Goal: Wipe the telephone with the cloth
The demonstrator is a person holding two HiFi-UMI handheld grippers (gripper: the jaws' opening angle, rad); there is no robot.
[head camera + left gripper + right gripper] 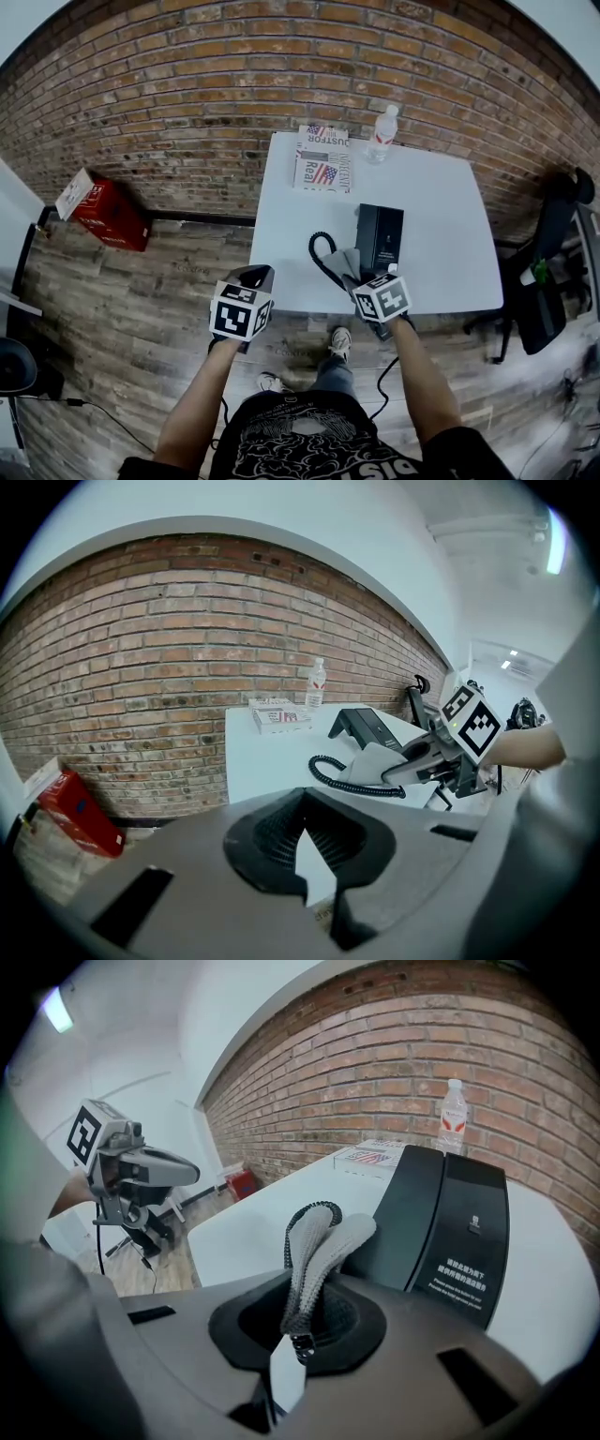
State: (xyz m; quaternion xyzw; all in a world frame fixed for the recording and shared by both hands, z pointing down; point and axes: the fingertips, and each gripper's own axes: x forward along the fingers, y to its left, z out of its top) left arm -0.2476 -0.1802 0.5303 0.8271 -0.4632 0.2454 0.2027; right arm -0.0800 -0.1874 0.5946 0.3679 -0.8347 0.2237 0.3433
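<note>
A black telephone (380, 238) stands on the white table (450, 202), with its coiled cord (322, 253) looping to its left. My right gripper (362, 277) is shut on a grey cloth (351, 262), which hangs against the telephone's near left side. In the right gripper view the cloth (319, 1241) stands up out of the jaws beside the telephone (450, 1232). My left gripper (257, 277) hovers off the table's front left corner over the floor. Its jaws look shut with nothing in them. In the left gripper view I see the telephone (368, 726), the cloth (375, 759) and the right gripper (427, 757).
A water bottle (382, 134) and a stack of magazines (323, 157) sit at the table's far edge by the brick wall. A red box (108, 211) lies on the wooden floor to the left. A black chair (548, 272) stands at the right.
</note>
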